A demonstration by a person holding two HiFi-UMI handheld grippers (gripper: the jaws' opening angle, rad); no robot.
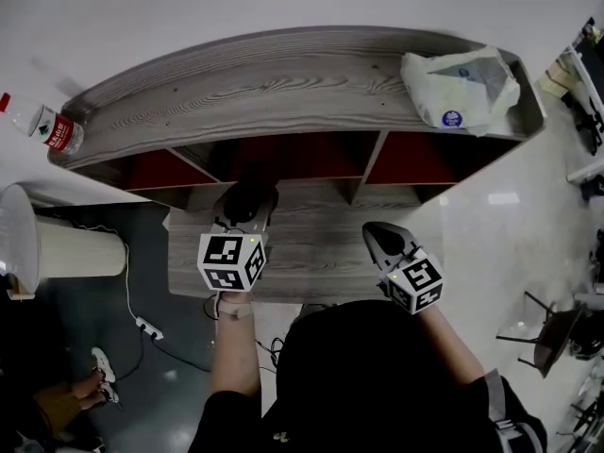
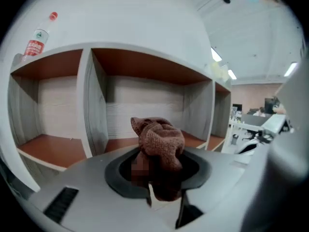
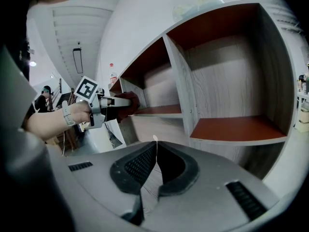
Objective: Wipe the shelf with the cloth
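bunching brown knitted cloth (image 2: 158, 141), clamped in left gripper (image 2: 161, 197)

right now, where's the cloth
The cloth is bunched between the jaws of the left gripper, left of centre in the head view. It is held just in front of the shelf's middle compartment.

Seen from above, the left claw (image 1: 247, 208) holds a dark cloth (image 1: 249, 194) at the grey wooden shelf's (image 1: 283, 83) middle compartment, the right claw (image 1: 375, 231) nearby. A plastic bag (image 1: 460, 88) and water bottle (image 1: 42, 124) lie on top.
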